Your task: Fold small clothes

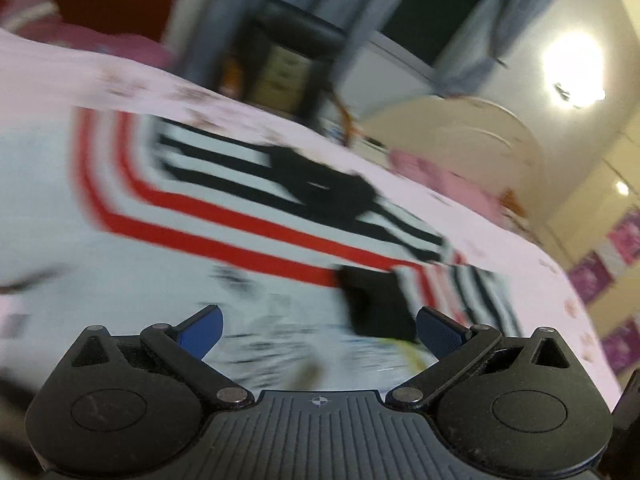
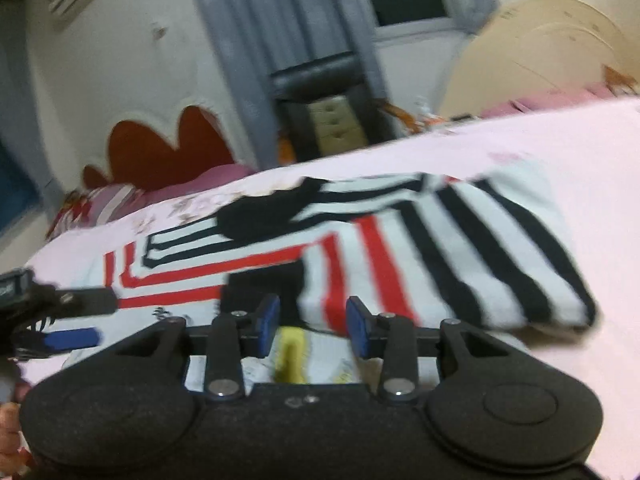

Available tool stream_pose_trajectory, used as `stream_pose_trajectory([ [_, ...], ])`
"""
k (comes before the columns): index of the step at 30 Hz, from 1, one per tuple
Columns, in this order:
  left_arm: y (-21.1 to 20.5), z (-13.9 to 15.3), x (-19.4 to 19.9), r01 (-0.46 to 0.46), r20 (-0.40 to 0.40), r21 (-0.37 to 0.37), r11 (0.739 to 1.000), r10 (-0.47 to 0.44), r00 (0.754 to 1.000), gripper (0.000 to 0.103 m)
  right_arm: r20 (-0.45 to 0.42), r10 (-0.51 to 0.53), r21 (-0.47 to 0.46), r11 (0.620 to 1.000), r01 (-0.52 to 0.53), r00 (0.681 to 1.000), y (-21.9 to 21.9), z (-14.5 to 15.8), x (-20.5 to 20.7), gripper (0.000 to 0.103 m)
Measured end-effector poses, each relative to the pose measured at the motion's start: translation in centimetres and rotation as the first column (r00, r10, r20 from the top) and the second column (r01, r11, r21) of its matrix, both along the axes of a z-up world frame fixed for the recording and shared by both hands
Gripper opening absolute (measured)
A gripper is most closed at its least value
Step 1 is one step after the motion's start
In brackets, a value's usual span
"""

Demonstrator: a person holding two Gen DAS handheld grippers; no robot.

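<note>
The striped shirt (image 2: 360,248) lies flat on the pink bedsheet (image 2: 580,152), directly ahead of both tools and beneath them, its long axis running across their line of reach. The right tool (image 2: 312,328) hangs low over the folded sleeve edge, fingers parted, gripping nothing. The left tool (image 1: 319,330) gapes wide, tilted, empty, nearer the shirt's printed front.
</note>
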State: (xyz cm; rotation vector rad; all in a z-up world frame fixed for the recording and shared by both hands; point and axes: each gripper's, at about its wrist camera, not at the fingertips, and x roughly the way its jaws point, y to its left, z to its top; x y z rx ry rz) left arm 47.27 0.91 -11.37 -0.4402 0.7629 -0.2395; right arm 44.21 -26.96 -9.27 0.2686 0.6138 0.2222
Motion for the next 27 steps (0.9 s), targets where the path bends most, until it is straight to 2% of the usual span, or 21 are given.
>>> stream_pose_trajectory([
  [1,-1.0,-0.3,1.0,0.022,-0.013,-0.008,1.000,-0.022,1.000,0.081,-0.008,-0.021,0.009,1.000,0.021,1.000,-0.6,-0.1,-0.3,0.036],
  [2,-2.0,-0.7,2.0,0.043,-0.034,-0.017,0.999,-0.043,0.998,0.071,-0.016,-0.045,0.019,0.999,0.045,0.999,-1.3,-0.2,-0.6,0.036],
  [4,-4.0,-1.8,4.2,0.070,-0.086,-0.017,0.997,-0.071,0.994,0.069,-0.028,-0.090,0.046,0.995,0.091,0.996,-2.3,-0.5,-1.1,0.036],
  [6,-5.7,-2.6,5.9,0.088,-0.112,0.037,0.995,-0.083,0.990,0.068,-0.036,-0.133,0.069,0.988,0.135,0.990,-3.2,-0.8,-1.5,0.037],
  [7,-6.8,-2.7,6.5,0.108,-0.092,0.094,0.990,-0.100,0.991,0.059,-0.041,-0.151,0.084,0.985,0.154,0.988,-3.8,-0.8,-1.9,0.038],
  [8,-7.8,-2.6,7.0,0.126,-0.083,0.163,0.979,-0.114,0.990,0.003,-0.048,-0.164,0.102,0.980,0.168,0.985,-4.2,-1.0,-2.1,0.038],
  [9,-8.2,-2.6,7.4,0.143,-0.085,0.190,0.971,-0.129,0.988,0.003,-0.057,-0.179,0.122,0.975,0.185,0.982,-4.6,-1.2,-2.3,0.038],
  [11,-7.1,-1.7,8.0,0.117,-0.045,0.139,0.983,-0.111,0.993,0.003,-0.072,-0.201,0.160,0.965,0.210,0.977,-5.3,-1.6,-2.6,0.039],
  [13,-5.7,-0.1,7.7,0.082,0.015,0.160,0.984,-0.086,0.996,0.003,-0.089,-0.218,0.217,0.948,0.232,0.972,-6.1,-1.8,-2.6,0.040],
  [16,-2.3,0.9,8.0,0.033,0.040,0.185,0.982,-0.041,0.998,0.003,-0.112,-0.236,0.308,0.915,0.260,0.965,-7.2,-2.2,-2.5,0.043],
  [20,1.9,-0.4,8.8,-0.012,-0.013,0.176,0.984,0.014,1.000,0.003,-0.142,-0.231,0.402,0.875,0.270,0.962,-8.0,-2.9,-2.0,0.046],
  [23,2.7,-1.5,8.5,-0.010,-0.025,0.183,0.983,0.015,1.000,0.003,-0.167,-0.227,0.463,0.841,0.279,0.960,-8.4,-3.6,-1.3,0.047],
  [27,2.5,-2.5,8.6,-0.013,-0.023,0.182,0.983,0.017,1.000,0.003,-0.238,-0.229,0.574,0.751,0.327,0.944,-9.5,-5.2,0.3,0.048],
])
